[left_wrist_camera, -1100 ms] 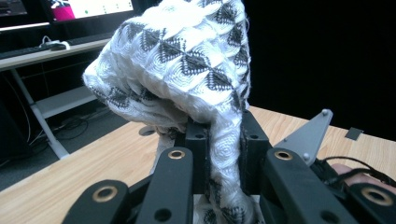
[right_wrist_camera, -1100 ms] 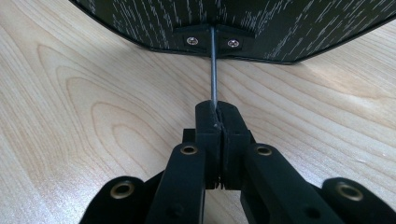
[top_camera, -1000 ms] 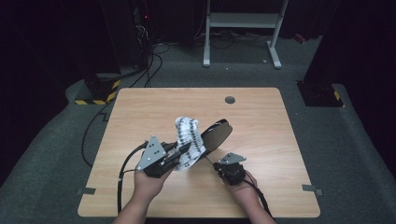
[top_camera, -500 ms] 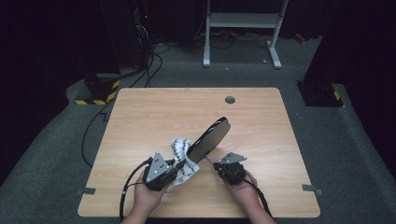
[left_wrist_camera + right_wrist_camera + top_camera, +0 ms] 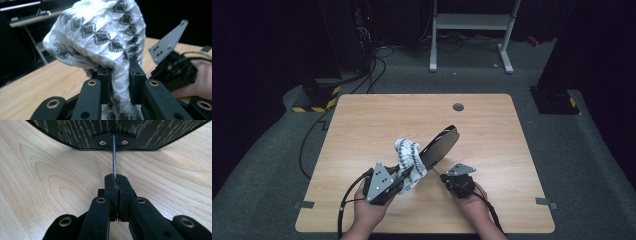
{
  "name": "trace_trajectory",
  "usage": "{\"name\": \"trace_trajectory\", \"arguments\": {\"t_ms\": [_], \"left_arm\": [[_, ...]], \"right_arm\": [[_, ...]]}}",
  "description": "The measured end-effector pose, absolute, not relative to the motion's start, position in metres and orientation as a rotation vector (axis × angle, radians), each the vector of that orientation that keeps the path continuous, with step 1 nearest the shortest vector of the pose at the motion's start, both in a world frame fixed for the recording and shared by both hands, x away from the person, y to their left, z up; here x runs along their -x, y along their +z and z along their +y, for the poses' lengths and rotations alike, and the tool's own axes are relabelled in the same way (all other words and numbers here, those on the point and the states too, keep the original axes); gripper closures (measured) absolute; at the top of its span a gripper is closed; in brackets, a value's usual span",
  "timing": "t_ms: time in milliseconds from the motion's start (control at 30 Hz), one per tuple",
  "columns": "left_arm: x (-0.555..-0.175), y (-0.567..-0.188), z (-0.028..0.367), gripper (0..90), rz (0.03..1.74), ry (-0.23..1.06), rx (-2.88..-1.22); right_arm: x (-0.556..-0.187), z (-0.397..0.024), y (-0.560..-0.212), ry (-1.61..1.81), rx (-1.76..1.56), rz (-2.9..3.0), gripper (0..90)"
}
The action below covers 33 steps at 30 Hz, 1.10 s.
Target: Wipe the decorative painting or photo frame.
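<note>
Two things are in play over the near middle of the wooden table (image 5: pixel 362 130): a black oval plate (image 5: pixel 439 146) with fine white streaks, and a white cloth (image 5: pixel 408 159) patterned with black diamonds. The plate is tilted up on edge, its long axis running from near the person's right hand up and away toward the far right, with the lower end toward the right gripper (image 5: pixel 446 176). From that lower end a thin metal rod (image 5: pixel 114 157), fixed under a small screwed bracket, runs straight back into the right gripper, whose jaws are pressed together on it. The cloth lies just to the left of the plate, bunched against its upturned face, so the left gripper (image 5: pixel 404 176) is the nearer one for any rubbing. In the left gripper view its jaws pinch a fold of the cloth (image 5: pixel 100 37), though they have just been easing apart slightly with the fabric between them. My reading is that the plate's face is being wiped: the cloth has to travel along that slanted long axis, up and to the right from the left gripper, while the right hand steadies the rod.
</note>
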<state>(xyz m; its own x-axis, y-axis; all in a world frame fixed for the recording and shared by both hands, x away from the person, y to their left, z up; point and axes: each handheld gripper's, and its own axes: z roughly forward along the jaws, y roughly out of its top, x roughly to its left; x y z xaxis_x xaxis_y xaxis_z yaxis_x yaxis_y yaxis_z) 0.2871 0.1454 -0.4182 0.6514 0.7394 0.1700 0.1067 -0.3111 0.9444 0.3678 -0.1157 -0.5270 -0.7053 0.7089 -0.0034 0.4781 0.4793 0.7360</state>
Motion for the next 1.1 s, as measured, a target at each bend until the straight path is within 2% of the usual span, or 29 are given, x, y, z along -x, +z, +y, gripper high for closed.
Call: {"name": "trace_trajectory", "arguments": {"t_ms": [300, 667, 1100], "left_arm": [[-0.301, -0.463, 0.138, 77.0, 0.764, 0.690, -1.927], [-0.282, -0.427, 0.139, 77.5, 0.700, 0.773, -1.784], [-0.310, -0.458, 0.138, 77.7, 0.796, 0.660, -1.849]], "right_arm": [[-0.368, -0.116, -0.527, 1.062, -1.004, 2.422, 88.9], [-0.368, -0.116, -0.527, 1.062, -1.007, 2.421, 88.9], [-0.368, -0.116, -0.527, 1.062, -1.011, 2.421, 88.9]]}}
